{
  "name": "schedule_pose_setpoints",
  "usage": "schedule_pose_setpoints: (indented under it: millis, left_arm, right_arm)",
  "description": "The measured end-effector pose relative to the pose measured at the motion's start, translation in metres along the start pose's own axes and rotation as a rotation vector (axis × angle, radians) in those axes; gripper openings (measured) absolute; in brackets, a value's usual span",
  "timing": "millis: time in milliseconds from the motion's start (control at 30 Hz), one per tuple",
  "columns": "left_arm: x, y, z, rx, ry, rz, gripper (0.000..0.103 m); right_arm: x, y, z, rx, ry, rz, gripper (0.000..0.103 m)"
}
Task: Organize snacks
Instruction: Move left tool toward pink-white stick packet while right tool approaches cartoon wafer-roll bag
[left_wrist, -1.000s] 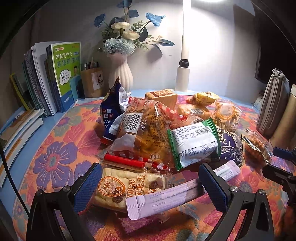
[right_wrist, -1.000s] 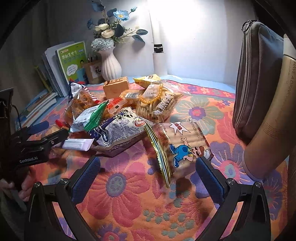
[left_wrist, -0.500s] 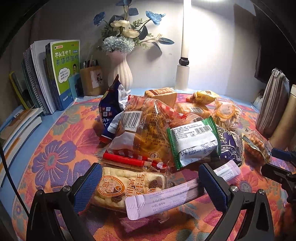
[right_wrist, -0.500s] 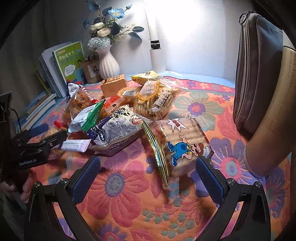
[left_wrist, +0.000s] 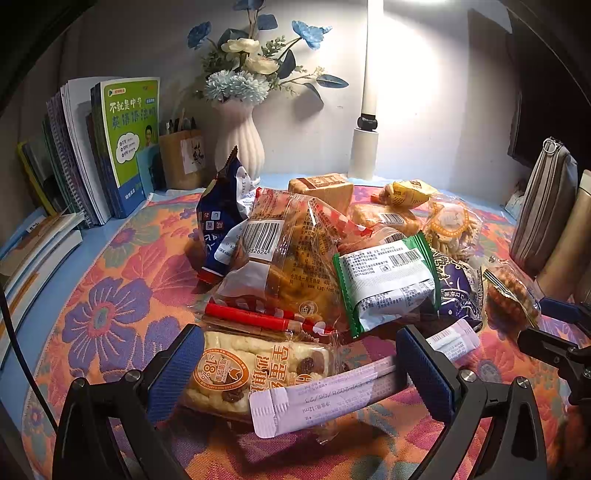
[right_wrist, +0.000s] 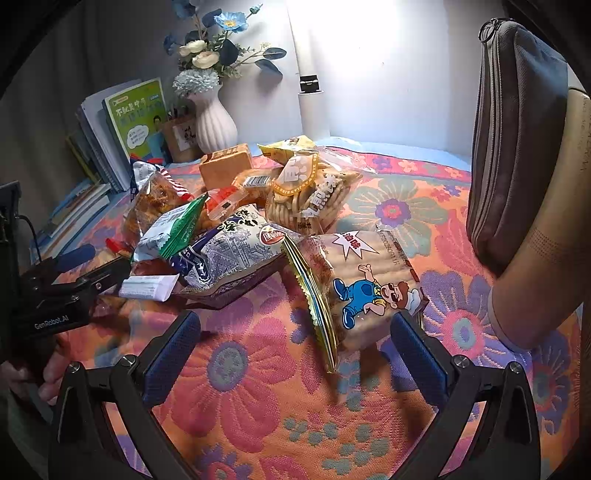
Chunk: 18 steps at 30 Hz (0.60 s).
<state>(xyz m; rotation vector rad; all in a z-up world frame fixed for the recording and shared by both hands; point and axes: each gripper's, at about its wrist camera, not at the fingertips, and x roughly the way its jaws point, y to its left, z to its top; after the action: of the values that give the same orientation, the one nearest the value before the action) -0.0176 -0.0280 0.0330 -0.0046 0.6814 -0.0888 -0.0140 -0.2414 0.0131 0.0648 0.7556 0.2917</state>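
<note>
Books (left_wrist: 110, 147) are standing at the far left against the wall, with a pen cup (left_wrist: 181, 158) and a white vase (left_wrist: 238, 144) of flowers beside them and a lamp post (left_wrist: 365, 147) further along. A floral cloth (left_wrist: 110, 288) is covering the table, and the snack pile is lying at its middle. Pile, left to right: a blue packet (left_wrist: 218, 221) leaning upright, a clear bread bag (left_wrist: 288, 258), a red stick (left_wrist: 251, 319) lying along the bread bag's near edge, a green-edged packet (left_wrist: 388, 280) resting against the bag, a purple bag (left_wrist: 458, 288), a biscuit bag (left_wrist: 450, 229) behind, and a brown box (left_wrist: 325, 188) at the back. The left gripper (left_wrist: 299, 365) is hovering low with its jaws spread wide, gripping nothing; an egg crisp bar (left_wrist: 258, 369) and a white sachet (left_wrist: 332, 398), which lies across the bar, are sitting between its pads. The right gripper (right_wrist: 291, 350) is likewise standing wide open and empty over bare cloth, with a cartoon snack bag (right_wrist: 362, 284) tilted on edge just ahead, near its right pad. A grey pouch (right_wrist: 517, 140) is standing upright at the far right, a tan cylinder (right_wrist: 543, 240) leaning beside it.
</note>
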Motion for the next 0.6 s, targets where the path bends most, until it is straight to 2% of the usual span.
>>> schedule_pose_setpoints:
  millis: [600]
  left_arm:
    - [0.0005,0.0001,0.0005,-0.001,0.0,-0.003,0.103]
  right_arm:
    - [-0.0007,-0.0026,-0.0012,0.013,0.002,0.008,0.103]
